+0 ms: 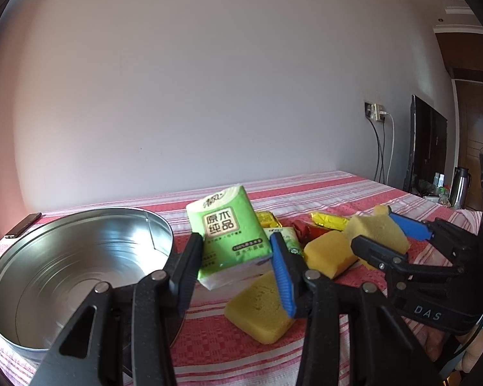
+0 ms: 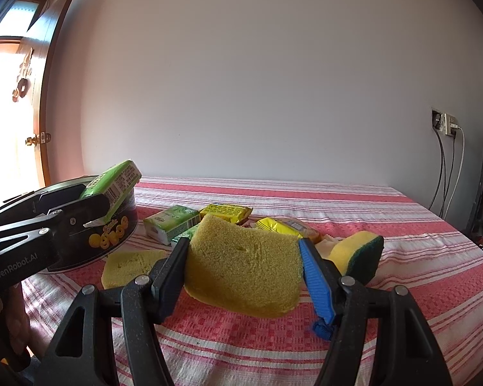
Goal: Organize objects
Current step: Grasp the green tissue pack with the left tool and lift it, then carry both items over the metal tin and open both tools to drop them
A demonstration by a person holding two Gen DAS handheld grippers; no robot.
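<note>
Green plastic-wrapped tissue pack (image 1: 230, 234), light and squashy, is clamped at its sides in the left hand-held gripper (image 1: 235, 270) beside the round metal tin (image 1: 80, 267), while the right hand-held gripper (image 2: 244, 270) squeezes a soft yellow sponge (image 2: 244, 270) above the red-striped desk (image 2: 370, 212).

— Left gripper (image 1: 235, 257), what's your state?
— My jaws are clamped on the green tissue pack (image 1: 230, 231), tilted slightly downward.
— Right gripper (image 2: 244, 267)?
— My jaws stand partway apart, both pressing the sides of a yellow sponge (image 2: 244, 265), also tilted slightly downward.
</note>
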